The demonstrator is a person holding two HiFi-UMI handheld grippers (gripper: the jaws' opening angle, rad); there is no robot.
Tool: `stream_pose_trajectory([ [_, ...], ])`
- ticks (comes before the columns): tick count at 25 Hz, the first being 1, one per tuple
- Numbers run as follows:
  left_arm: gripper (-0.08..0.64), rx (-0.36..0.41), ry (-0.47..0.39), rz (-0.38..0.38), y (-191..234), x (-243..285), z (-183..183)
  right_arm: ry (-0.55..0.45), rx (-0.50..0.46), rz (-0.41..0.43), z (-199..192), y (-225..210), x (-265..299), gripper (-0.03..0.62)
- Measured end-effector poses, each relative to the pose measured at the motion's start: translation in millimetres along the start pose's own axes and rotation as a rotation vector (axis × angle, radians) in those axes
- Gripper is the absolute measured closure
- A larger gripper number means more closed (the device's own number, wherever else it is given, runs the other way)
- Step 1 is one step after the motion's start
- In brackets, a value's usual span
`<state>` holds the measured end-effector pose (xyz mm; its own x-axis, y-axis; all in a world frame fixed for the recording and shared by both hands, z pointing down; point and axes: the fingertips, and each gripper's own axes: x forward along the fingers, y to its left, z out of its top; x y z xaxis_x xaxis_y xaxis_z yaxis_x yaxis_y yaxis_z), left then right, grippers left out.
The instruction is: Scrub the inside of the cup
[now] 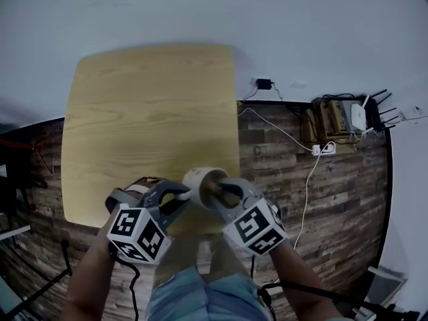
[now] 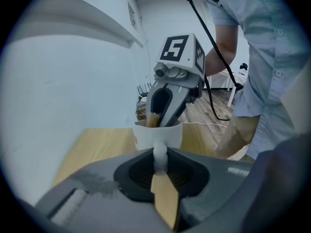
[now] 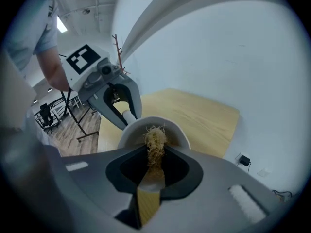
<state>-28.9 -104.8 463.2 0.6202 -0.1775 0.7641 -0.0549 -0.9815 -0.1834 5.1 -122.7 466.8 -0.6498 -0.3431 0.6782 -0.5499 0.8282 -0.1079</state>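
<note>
Right gripper [image 3: 154,165]: jaws closed tight on the flat wooden shaft of the brush [image 3: 155,143]. The straw-coloured bristles [image 3: 154,136] stick out past the jaw tips and sit at the mouth of the cup [image 3: 181,131], just over the rim.

Left gripper [image 2: 159,165]: jaws clamped on the cup's white handle [image 2: 159,152], with the cup body just beyond the tips. This view shows the brush tip already inside the rim.

Cup position: held between the two grippers over the near edge of the table [image 1: 147,112], mouth tipped toward the brush. I cannot tell whether the base touches the tabletop.

Step in hand, my judgement: get the bristles down the wall and start scrubbing.
- Hold the left grip rigid; a handle hold can let the cup swing when the brush pushes sideways.
- Drive the brush along the cup's axis, then sweep round the wall and finish on the bottom.
- Press only enough to bend the bristles.

Pose: both grippers point forward and down, converging on the cup, marker cubes [image 1: 137,233] facing me. My forearms [image 1: 90,283] come in from either side, low and close together.
</note>
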Motion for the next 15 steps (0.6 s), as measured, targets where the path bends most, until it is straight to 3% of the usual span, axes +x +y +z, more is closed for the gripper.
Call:
stream_pose_trajectory([
  [5,0.491,0.053,0.012,0.0,2.7,-1.3,0.9,0.063,-0.074,-0.018,-3.2,-5.6,11.4,0.529],
  [15,0.491,0.038,0.043,0.025,12.8,2.3,4.3,0.229,-0.19,-0.015,-13.5,-13.4,13.7,0.535],
])
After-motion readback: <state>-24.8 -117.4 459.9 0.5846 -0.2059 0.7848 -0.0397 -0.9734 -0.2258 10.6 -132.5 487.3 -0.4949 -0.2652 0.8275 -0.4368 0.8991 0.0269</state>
